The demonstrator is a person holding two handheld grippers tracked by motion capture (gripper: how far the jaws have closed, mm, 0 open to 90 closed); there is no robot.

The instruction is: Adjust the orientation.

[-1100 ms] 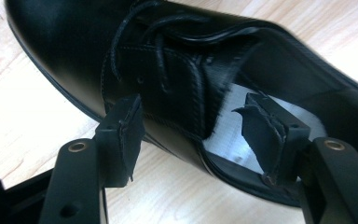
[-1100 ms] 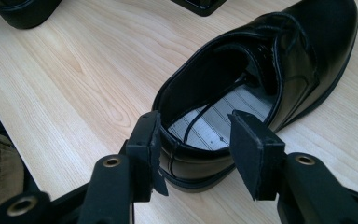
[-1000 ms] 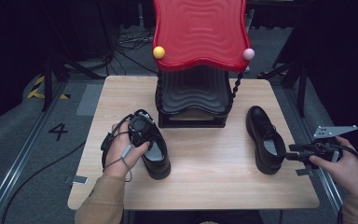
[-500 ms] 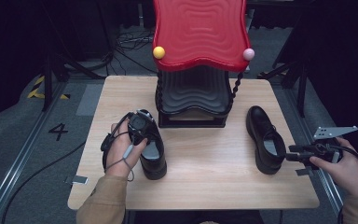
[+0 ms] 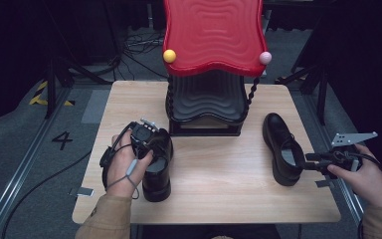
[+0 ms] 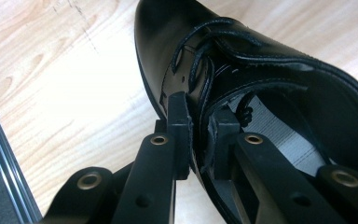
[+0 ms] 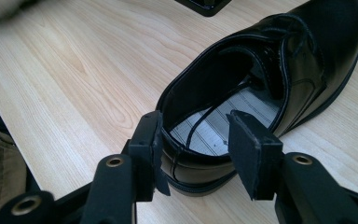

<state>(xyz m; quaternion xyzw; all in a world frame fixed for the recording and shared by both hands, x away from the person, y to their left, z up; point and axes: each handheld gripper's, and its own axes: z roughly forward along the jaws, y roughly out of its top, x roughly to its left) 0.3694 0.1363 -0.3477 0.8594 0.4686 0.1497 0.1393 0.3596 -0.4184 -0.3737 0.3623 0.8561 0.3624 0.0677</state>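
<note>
Pinching the laced side flap of the left dress shoe (image 6: 242,60), my left tongs (image 6: 200,135) have just been closing and now clamp it near the counter's (image 5: 219,194) front-left edge. My right tongs (image 7: 196,140) gape around the heel of the right dress shoe (image 7: 270,74), pads not pressing. Bare wood lies between both shoes, before the red-topped rack (image 5: 214,35).

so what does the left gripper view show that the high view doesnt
Left gripper view: the left gripper, its jaws just closed, pinches the left shoe by its side wall beside the laces, one pad outside, one inside; grey insole visible.

High view: the red-topped shoe rack, the right shoe and the right gripper at its heel.

Both: the black left shoe on the wooden table.
</note>
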